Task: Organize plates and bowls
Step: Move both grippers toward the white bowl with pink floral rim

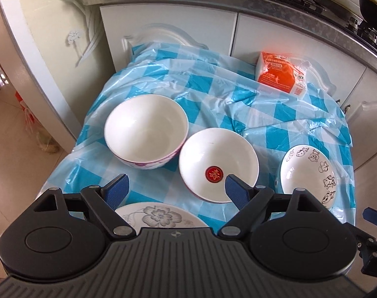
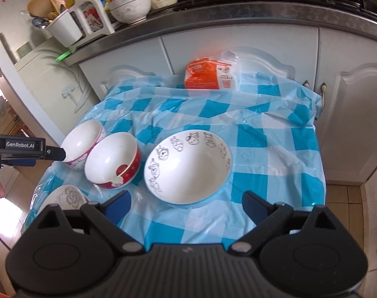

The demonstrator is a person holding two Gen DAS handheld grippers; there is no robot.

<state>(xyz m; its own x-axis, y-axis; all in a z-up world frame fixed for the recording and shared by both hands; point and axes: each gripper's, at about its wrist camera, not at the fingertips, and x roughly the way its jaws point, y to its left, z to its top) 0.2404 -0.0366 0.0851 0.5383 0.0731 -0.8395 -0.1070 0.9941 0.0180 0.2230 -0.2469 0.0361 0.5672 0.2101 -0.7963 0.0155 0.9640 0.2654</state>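
I hold both grippers, left [image 1: 174, 190] and right [image 2: 187, 204], spread and empty, red bowl [image 1: 219, 164] and cartoon bowl [image 2: 188, 166] just ahead of the fingers for stacking.

Black ribbed left gripper [image 1: 174, 186] — blue-padded fingers [image 1: 116, 191], silver screws, "GenRobot.AI" lettering.

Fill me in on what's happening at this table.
A person holds a gripper in each hand over a table with a blue checked cloth. Both the left gripper and the right gripper are open and empty. Three bowls stand in a row: a pink-patterned bowl, a red bowl and a cartoon bowl. A flower plate lies nearest. Nothing is stacked yet.
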